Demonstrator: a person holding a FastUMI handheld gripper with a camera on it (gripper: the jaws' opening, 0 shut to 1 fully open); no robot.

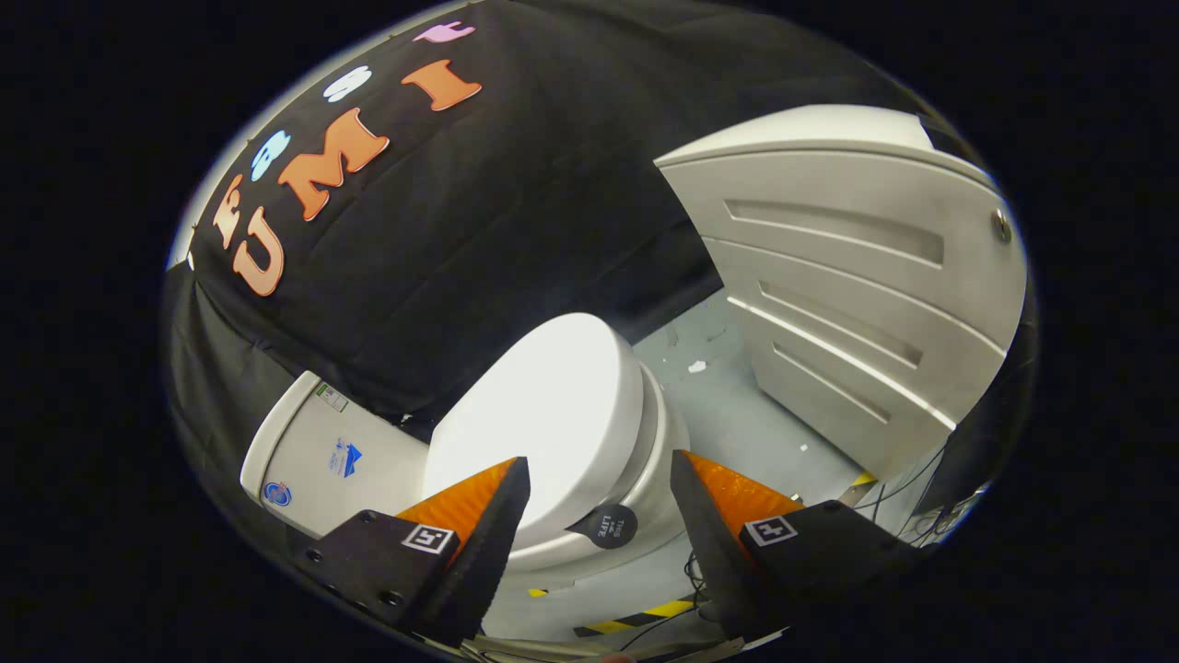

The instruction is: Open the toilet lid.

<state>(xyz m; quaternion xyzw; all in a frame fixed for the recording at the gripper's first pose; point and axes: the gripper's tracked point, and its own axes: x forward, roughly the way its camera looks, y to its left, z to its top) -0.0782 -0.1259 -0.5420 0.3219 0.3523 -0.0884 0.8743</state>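
A white toilet stands just ahead of my fingers, its lid (543, 414) lying flat and closed on the bowl (656, 460). The white tank (318, 456) sits behind the lid, against the black cloth wall. A round black sticker (611, 527) is stuck on the bowl's rim, between my fingertips. My gripper (599, 474) hovers above the toilet, open, with nothing between its black and orange fingers (474, 511). The left fingertip overlaps the lid's near edge in the view; whether it touches is unclear.
A white cabinet (847, 285) with ribbed drawer fronts stands beyond the toilet to the right. Grey floor (737, 414) runs between toilet and cabinet. Yellow-black tape (636, 619) and cables (884, 502) lie on the floor near the fingers.
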